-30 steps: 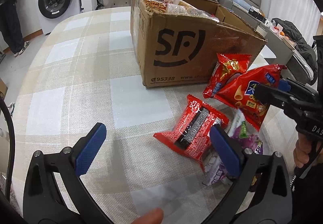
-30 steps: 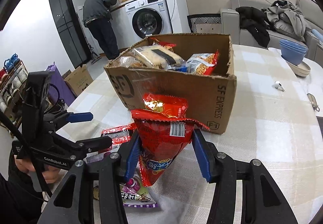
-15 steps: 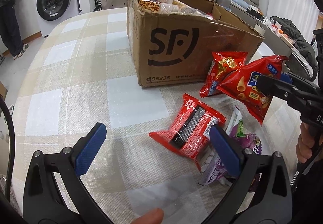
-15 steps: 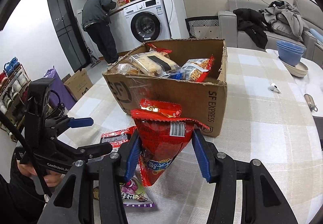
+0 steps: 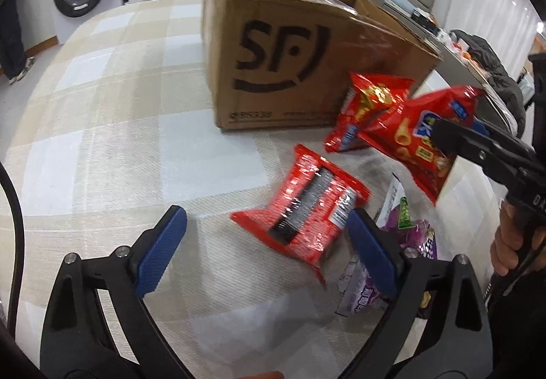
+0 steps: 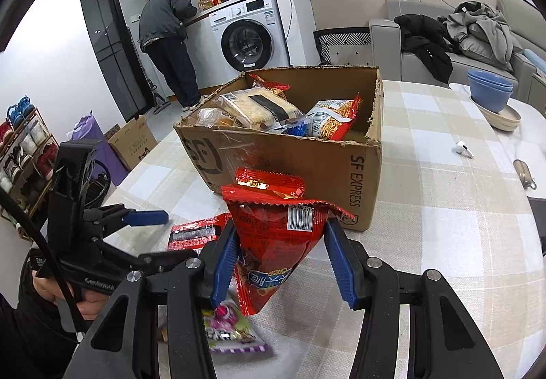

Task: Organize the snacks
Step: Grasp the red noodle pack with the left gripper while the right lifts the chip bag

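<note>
right fingers [image 6: 336, 261] clamp chip bag [image 6: 276, 242] | above table [image 6: 443, 225]

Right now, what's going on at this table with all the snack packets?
A person is sorting snacks with a handheld gripper in each hand. The right gripper is shut on a red chip bag, held up in front of the cardboard box, which already holds several packets. The left gripper is closing, nothing gripped yet, over a red wrapped packet lying on the checked tablecloth.
</note>
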`<state>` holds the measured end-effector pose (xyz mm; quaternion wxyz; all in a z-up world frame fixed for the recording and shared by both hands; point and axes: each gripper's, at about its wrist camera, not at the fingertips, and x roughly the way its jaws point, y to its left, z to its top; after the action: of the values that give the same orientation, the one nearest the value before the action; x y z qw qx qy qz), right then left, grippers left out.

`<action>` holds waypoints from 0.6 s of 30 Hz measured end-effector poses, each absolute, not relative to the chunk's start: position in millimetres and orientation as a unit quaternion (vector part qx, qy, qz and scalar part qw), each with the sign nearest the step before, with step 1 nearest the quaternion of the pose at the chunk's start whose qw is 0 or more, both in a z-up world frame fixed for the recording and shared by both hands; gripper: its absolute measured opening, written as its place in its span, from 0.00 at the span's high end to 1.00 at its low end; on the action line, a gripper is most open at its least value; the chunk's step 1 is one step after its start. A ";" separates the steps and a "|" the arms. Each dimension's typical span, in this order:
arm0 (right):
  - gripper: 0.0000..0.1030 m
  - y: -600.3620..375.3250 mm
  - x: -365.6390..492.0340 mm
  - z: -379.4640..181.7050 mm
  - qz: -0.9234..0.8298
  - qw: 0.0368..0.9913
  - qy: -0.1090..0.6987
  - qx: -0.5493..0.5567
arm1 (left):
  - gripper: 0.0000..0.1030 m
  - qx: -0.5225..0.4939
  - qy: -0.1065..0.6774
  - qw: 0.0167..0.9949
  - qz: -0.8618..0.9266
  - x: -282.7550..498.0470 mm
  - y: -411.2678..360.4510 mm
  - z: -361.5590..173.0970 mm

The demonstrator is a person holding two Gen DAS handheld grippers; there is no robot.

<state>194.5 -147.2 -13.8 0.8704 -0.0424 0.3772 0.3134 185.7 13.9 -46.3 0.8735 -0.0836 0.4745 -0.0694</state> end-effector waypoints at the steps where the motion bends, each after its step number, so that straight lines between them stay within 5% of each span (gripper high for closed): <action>1: 0.50 -146.5 194.6 -13.6 0.314 0.871 0.377 -0.042 | 0.09 -0.074 0.475 0.873 -0.075 185.6 10.0 -46.2; 12: 0.50 -147.6 193.9 -11.8 0.314 0.870 0.377 -0.042 | 0.19 -0.015 0.455 0.888 -0.063 189.4 -4.2 -47.9; 18: 0.50 -148.0 194.0 -10.6 0.315 0.870 0.376 -0.041 | 0.38 -0.004 0.443 0.894 -0.074 186.2 -9.6 -46.5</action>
<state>194.0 -148.0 -10.6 0.8704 -0.0406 0.3762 0.3152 186.2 -9.6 -46.5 0.8936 -0.0042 0.4428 -0.0738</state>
